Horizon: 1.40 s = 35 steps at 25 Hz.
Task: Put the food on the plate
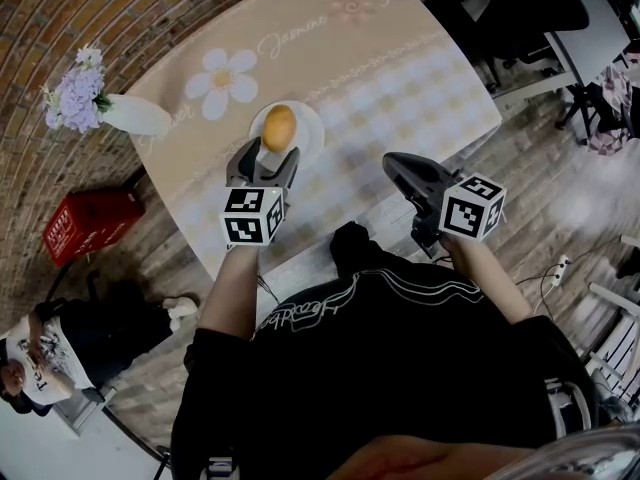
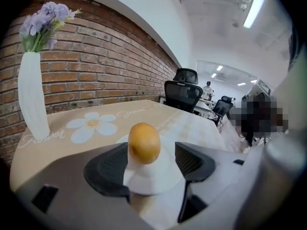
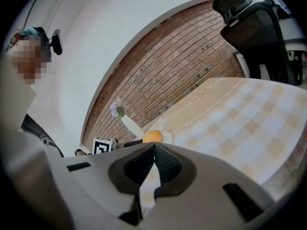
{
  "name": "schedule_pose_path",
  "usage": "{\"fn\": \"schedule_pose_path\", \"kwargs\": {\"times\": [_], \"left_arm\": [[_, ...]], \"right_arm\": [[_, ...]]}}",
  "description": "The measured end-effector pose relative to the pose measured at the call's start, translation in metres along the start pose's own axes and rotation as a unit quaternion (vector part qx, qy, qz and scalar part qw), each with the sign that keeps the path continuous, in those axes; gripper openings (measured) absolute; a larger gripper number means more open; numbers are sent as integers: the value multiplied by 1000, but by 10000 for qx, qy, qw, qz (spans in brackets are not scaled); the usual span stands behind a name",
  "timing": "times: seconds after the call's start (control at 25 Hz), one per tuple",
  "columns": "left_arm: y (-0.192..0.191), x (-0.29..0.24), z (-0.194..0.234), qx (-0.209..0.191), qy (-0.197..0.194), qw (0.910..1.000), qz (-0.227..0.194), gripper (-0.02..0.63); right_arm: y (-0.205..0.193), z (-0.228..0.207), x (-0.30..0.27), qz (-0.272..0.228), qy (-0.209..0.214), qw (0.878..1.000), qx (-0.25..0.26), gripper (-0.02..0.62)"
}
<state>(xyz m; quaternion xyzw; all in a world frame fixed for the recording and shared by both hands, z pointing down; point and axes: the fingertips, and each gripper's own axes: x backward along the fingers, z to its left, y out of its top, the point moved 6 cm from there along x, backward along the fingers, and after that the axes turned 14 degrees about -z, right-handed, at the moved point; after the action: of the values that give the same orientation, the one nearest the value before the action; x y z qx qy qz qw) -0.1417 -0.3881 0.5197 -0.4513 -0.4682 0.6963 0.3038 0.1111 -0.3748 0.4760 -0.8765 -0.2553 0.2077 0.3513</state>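
Currently your left tongs (image 1: 267,154) stand released, jaws wide apart, with the single yellow-orange food item (image 1: 279,127) just ahead of their tips, in line with the gap. It lies on the one white plate (image 1: 311,128) on the table (image 1: 400,88). Your right tongs (image 1: 392,160) are clenched on nothing, right of the plate. One flower vase (image 1: 135,115) stands farther left.

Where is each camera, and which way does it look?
Head view: on the person's head, looking steeply down at the table, food and plate; both arms, the left gripper and right gripper show.
Left gripper view: on the left gripper, looking along its open jaws at the food and brick wall; only the jaws show.
Right gripper view: on the right gripper, looking past its shut jaws across the table; the person's torso shows.
Shared: all three see the food, plate and vase.
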Motion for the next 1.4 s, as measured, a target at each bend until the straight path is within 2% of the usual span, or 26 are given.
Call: {"fn": "schedule_pose_path", "kwargs": {"times": [0.4, 0.64, 1.0, 1.12, 1.24, 1.4], "left_arm": [[27, 47, -19, 205, 0, 9993, -305, 287], [61, 92, -46, 458, -331, 9964, -636, 281], [93, 168, -102, 1037, -866, 9852, -1059, 175], [99, 186, -120, 1224, -1170, 9787, -1162, 167], [103, 199, -134, 1170, -1312, 9767, -1233, 129], [107, 215, -143, 955, -1294, 9784, -1298, 97]], "right_arm": [[-4, 33, 14, -126, 257, 9990, 341, -3], [2, 63, 23, -331, 536, 9962, 596, -3], [14, 127, 50, -416, 1071, 9856, 1240, -3], [12, 147, 58, -514, 1277, 9820, 1297, -3], [6, 162, 65, -486, 1423, 9793, 1355, -3], [1, 175, 73, -534, 1575, 9761, 1397, -3]]}}
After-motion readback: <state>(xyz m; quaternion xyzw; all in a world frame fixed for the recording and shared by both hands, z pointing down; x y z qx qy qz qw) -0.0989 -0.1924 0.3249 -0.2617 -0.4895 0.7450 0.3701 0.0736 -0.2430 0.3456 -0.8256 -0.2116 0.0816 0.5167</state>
